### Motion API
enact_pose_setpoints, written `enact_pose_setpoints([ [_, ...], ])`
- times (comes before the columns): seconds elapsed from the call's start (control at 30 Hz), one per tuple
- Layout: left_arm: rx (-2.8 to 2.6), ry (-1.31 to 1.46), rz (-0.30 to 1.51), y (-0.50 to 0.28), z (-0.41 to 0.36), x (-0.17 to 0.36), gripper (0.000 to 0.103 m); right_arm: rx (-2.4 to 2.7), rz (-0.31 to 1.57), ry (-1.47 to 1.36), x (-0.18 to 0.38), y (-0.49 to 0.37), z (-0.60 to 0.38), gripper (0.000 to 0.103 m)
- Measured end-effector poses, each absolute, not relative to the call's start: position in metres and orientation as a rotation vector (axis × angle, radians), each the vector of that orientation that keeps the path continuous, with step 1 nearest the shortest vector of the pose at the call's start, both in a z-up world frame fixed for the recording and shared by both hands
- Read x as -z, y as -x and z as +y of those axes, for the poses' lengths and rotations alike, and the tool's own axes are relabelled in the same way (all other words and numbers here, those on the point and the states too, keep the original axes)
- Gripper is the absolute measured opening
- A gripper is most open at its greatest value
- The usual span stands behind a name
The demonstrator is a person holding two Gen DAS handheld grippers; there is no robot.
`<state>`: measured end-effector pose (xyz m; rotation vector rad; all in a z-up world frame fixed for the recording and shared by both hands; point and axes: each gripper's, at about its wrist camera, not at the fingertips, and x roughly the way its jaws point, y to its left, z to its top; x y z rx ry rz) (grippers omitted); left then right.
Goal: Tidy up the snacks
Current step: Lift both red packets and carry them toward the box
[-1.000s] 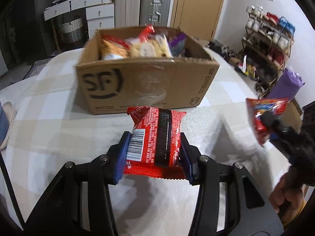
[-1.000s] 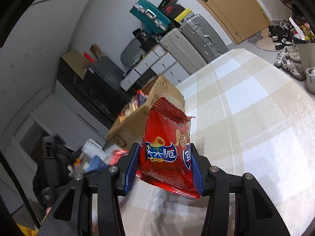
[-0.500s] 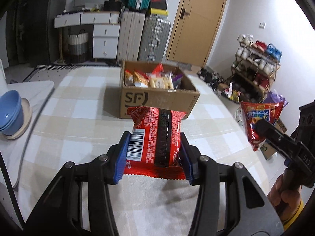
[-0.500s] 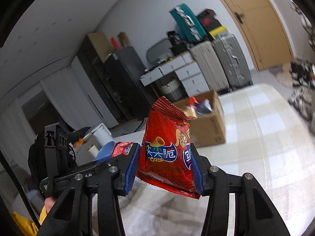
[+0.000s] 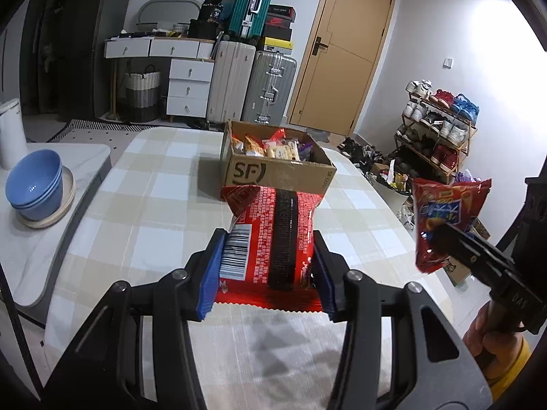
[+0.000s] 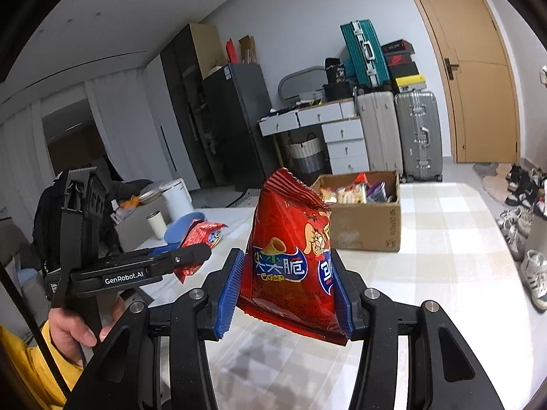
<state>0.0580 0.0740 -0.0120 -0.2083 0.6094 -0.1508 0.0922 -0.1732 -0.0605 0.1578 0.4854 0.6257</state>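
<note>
Left tool [image 5: 266, 270]: blue pads closed on both side edges of a red packet [image 5: 273, 239], back face up, barcode at its left, a black strip down its middle. The packet is held clear above the desk [image 5: 154, 198], over the near half of the checked cloth.

Right tool [image 6: 287, 287]: pads closed on the lower sides of a red crisp bag [image 6: 294, 256], which stands upright with its crimped top uppermost and a cartoon print facing the camera. The bag is in the air above the desk, near its right edge as the left wrist view shows.

Box [image 5: 277, 167]: open cardboard, marked "SF" on the near wall, standing on the far half of the desk, towards its far right corner. It is well apart from both tools. Several wrapped snacks [image 5: 273, 147] lie inside; their kinds cannot be told beyond yellow, white, red and purple wrappers.

Hands: a hand [image 6: 75, 328] with a yellow sleeve grips the left tool's handle in the right wrist view; another hand [image 5: 485, 335] grips the right tool's handle at the right edge of the left wrist view.

Surroundings: stacked blue bowls [image 5: 34, 184] on a round mat rest on a separate grey surface left of the desk
</note>
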Motion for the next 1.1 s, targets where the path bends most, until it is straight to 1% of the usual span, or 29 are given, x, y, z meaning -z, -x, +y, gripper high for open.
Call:
enact_pose_setpoints([
  [0.3,0.181,0.207,0.645,-0.069,0.067,0.023,0.045,-0.617,0.505,-0.223,0.072,-0.105,-0.183,0.048],
  [0.5,0.199,0.186,0.639,-0.11,0.067,0.008,0.045,-0.631,0.484,-0.268,0.052,-0.14,-0.191,0.048],
  [0.63,0.203,0.15,0.621,-0.147,0.07,-0.012,0.045,-0.64,0.465,-0.303,0.03,-0.172,-0.201,0.048],
  [0.77,0.195,0.135,0.615,-0.192,0.076,-0.03,0.045,-0.653,0.476,-0.331,0.012,-0.213,-0.209,0.048],
  [0.87,0.138,0.069,0.608,-0.225,0.075,-0.04,0.045,-0.657,0.497,-0.343,0.0,-0.246,-0.212,0.048],
  [1.0,0.147,0.019,0.636,-0.277,0.068,-0.047,0.045,-0.673,0.531,-0.344,-0.009,-0.288,-0.211,0.048],
  [1.1,0.209,0.042,0.681,-0.316,0.062,-0.048,0.045,-0.679,0.565,-0.34,-0.014,-0.326,-0.208,0.048],
])
